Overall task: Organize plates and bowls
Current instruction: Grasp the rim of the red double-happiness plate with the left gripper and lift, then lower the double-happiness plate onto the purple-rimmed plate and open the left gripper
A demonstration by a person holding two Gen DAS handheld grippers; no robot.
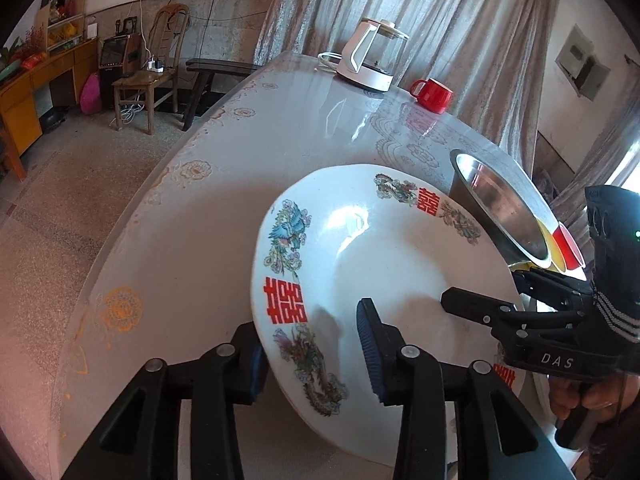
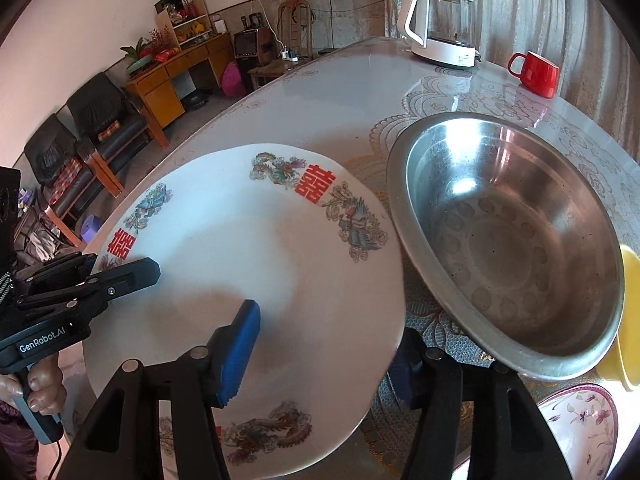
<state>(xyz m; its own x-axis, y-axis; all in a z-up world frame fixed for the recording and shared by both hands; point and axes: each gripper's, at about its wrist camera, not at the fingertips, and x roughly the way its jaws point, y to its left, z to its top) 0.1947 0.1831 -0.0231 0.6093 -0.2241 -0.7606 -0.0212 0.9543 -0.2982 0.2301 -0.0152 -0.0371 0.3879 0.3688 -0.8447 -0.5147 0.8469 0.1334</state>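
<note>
A large white plate (image 1: 384,264) with red characters and dragon and phoenix prints is held tilted above the table. My left gripper (image 1: 312,352) straddles its near rim, one finger above and one below. My right gripper (image 2: 324,356) straddles the opposite rim of the same plate (image 2: 256,264) the same way. Each gripper shows in the other's view: the right gripper (image 1: 480,304) and the left gripper (image 2: 132,272). A steel bowl (image 2: 512,240) sits just right of the plate, also in the left wrist view (image 1: 504,208).
A glass-topped table (image 1: 248,148) with a white kettle (image 1: 368,56) and a red mug (image 1: 432,94) at the far side. A yellow dish (image 2: 628,320) and a floral bowl (image 2: 584,424) lie by the steel bowl. Chairs and a cabinet stand beyond the table's left edge.
</note>
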